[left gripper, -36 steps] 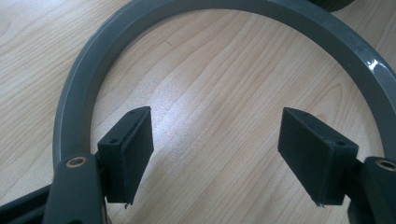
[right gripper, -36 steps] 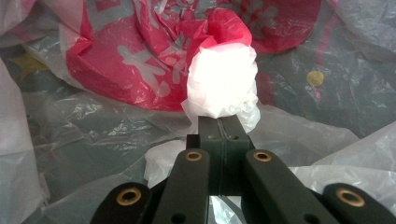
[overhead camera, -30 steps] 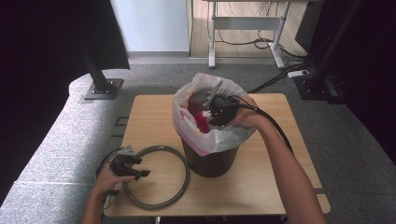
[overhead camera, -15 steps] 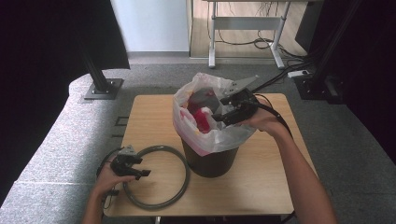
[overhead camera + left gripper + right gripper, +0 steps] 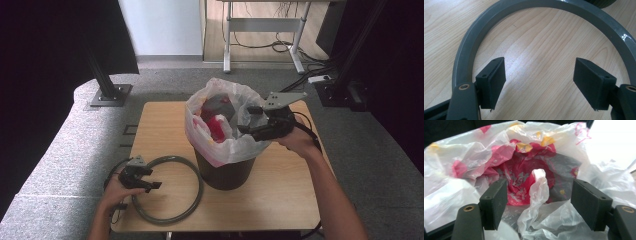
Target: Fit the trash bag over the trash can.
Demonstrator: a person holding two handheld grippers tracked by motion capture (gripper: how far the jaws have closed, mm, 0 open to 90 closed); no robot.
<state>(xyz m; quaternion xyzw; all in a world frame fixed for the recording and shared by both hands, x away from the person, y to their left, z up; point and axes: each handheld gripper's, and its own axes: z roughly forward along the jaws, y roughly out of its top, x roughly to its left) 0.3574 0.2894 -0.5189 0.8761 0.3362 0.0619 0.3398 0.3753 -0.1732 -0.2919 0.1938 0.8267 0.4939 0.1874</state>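
A dark round bin (image 5: 225, 170) stands mid-table (image 5: 280, 200), lined with a thin, crinkled white bag (image 5: 220, 145) printed in red and yellow; its rim is folded out over the bin's edge. A twisted flap of the film rises between the right gripper's (image 5: 539, 202) wide-open jaws, touching neither. That gripper hovers at the bag's right rim, arm reaching in from the right. A smooth grey plastic ring (image 5: 170, 187) lies flat on pale wood grain. The left gripper (image 5: 540, 82), jaws spread and empty, hangs low inside the ring.
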